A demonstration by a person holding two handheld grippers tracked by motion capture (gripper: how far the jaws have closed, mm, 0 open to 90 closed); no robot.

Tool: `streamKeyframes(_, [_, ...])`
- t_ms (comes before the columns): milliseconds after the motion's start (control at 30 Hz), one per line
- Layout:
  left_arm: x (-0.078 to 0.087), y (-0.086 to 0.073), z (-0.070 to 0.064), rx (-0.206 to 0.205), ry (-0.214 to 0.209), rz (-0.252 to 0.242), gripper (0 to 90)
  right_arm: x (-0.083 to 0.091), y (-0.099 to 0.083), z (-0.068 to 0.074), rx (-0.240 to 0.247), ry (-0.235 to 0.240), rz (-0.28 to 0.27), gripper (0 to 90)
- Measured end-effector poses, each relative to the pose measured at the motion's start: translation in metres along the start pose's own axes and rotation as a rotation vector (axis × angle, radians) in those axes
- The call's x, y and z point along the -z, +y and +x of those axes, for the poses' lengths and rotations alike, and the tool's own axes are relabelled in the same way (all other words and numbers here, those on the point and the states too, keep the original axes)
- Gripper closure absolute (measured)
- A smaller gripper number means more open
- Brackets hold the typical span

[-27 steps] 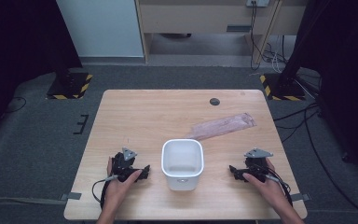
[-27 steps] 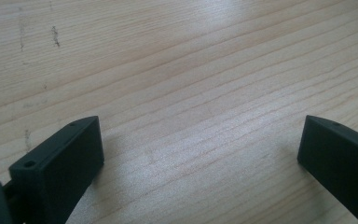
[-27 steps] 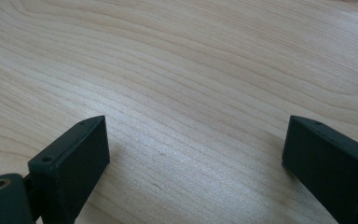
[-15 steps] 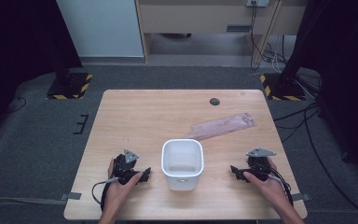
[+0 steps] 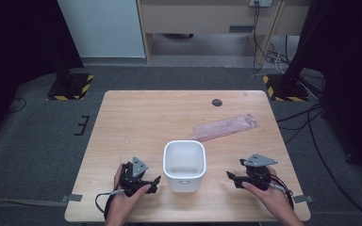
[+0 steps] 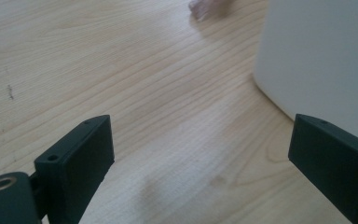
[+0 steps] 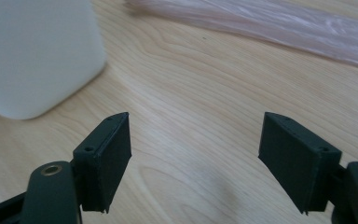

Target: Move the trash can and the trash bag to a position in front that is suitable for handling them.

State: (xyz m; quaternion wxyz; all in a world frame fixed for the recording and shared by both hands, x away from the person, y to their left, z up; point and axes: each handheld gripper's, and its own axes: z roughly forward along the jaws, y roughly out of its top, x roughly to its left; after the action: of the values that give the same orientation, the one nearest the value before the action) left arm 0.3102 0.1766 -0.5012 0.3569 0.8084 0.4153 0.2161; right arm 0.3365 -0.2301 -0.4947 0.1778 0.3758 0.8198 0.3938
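Pale wood with a fine grain makes the top of the rectangular table (image 5: 146, 127), and I read no brand, label or writing on anything on it. A white plastic tub with rounded corners (image 5: 184, 164) stands open near my edge of the table, in the middle between my two hands. My left gripper (image 5: 153, 182) rests on the wood just beside the tub's left wall, and its black jaws stand wide apart with only bare table between them. My right gripper (image 5: 231, 177) lies a little apart from the tub's right wall; its jaws are also spread and hold nothing. Behind the tub, towards the right, a long pinkish crumpled plastic bag (image 5: 226, 127) lies flat on the wood. A small dark round disc (image 5: 217, 102) sits near the far edge. Around the table the floor is grey carpet (image 5: 37, 141). Two black stand bases with yellow-black stripes (image 5: 70, 84) stand on it at the far corners, and loose cables (image 5: 311, 117) run along the right side.
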Motion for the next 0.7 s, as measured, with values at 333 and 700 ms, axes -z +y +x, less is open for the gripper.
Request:
streamKeyframes(333, [0.025, 0.0, -0.024, -0.064, -0.093, -0.069, 6.2, 0.001, 0.012, 0.028, 0.054, 0.068, -0.027, 29.5])
streamKeyframes(700, [0.029, 0.003, -0.041, -0.089, -0.137, -0.106, 10.5, 0.001, 0.023, 0.06, 0.148, 0.142, -0.064, 35.0])
